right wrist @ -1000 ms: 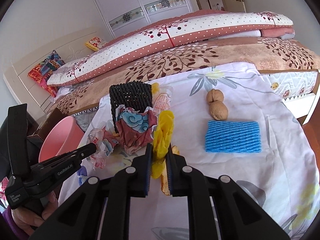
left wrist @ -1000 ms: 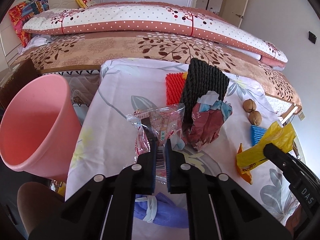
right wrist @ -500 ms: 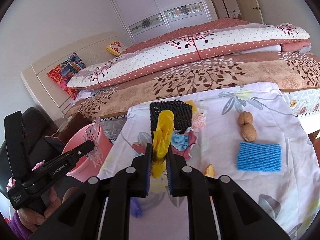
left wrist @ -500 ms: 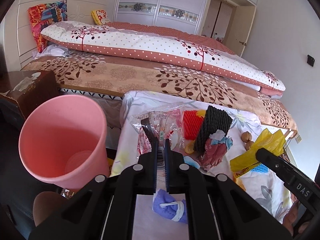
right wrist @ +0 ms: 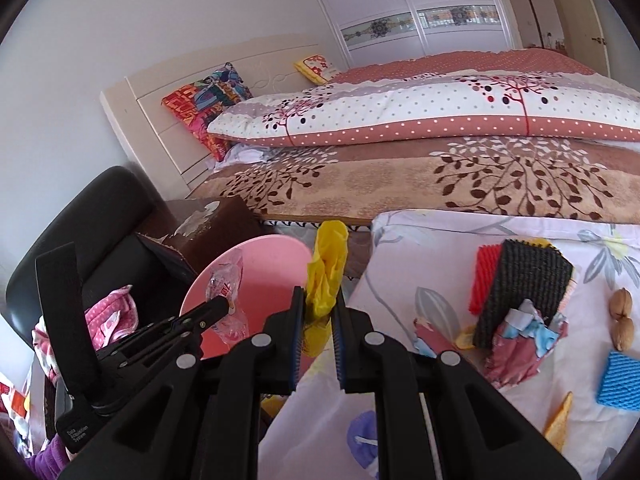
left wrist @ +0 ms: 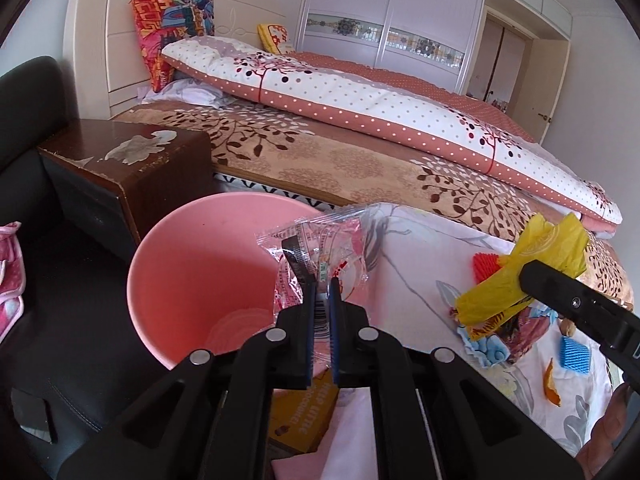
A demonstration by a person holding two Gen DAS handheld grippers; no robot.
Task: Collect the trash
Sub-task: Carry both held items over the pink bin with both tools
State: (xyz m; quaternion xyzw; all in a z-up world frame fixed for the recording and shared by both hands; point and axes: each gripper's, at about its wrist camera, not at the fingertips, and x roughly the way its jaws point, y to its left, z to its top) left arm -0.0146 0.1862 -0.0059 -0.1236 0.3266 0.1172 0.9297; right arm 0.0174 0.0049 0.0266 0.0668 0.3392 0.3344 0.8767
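My left gripper (left wrist: 323, 292) is shut on a clear plastic wrapper (left wrist: 320, 252) with red print, held over the right side of the pink bin (left wrist: 192, 280). In the right wrist view the same left gripper (right wrist: 224, 305) hangs above the pink bin (right wrist: 264, 276) with the clear wrapper (right wrist: 226, 280) at its tips. My right gripper (right wrist: 319, 304) is shut on a crumpled yellow wrapper (right wrist: 326, 268), just right of the bin's rim. From the left wrist view, the yellow wrapper (left wrist: 524, 268) sticks out of the right gripper (left wrist: 524, 274) above the flowered cloth (left wrist: 420, 264).
On the flowered cloth (right wrist: 400, 248) lie a black foam net (right wrist: 520, 276), a red foam net (right wrist: 486, 276), a crumpled red-blue wrapper (right wrist: 524, 340), two walnuts (right wrist: 622, 320), a blue foam net (right wrist: 620, 380) and orange peel (right wrist: 560, 420). A dark wooden nightstand (left wrist: 124, 164), a black chair (left wrist: 24, 128) and the bed (left wrist: 360, 152) surround the bin.
Both grippers swung left from the cloth toward the pink bin, each carrying its wrapper. The clear wrapper now hangs over the bin and the yellow one is near its rim.
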